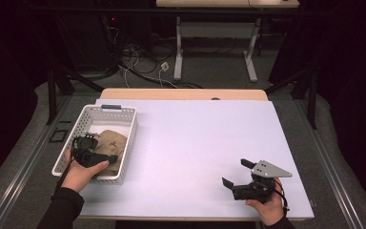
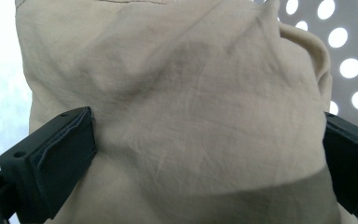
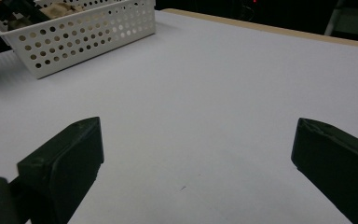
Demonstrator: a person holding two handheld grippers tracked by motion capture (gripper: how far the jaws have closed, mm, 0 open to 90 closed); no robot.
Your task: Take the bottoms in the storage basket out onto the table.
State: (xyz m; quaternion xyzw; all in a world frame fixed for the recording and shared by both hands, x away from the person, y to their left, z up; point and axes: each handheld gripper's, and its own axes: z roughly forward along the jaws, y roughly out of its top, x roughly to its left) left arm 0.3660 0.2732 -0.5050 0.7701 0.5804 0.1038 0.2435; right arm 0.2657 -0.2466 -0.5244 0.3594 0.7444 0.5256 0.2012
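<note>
Crumpled beige cloth [image 2: 191,116] lay inside the white perforated plastic basket [image 1: 76,129]. Left hand-held gripper [image 1: 106,158] was spread wide round it, not yet clamped. Risk: thin pinch slips, or the cloth snags the basket wall & drags it. Right hand-held gripper [image 1: 237,174] was released, well right of the basket.

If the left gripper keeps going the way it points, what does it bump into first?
Most likely the beige cloth in the white basket. The left gripper has its jaws open on either side of the cloth, though whether they touch it yet is unclear.
</note>
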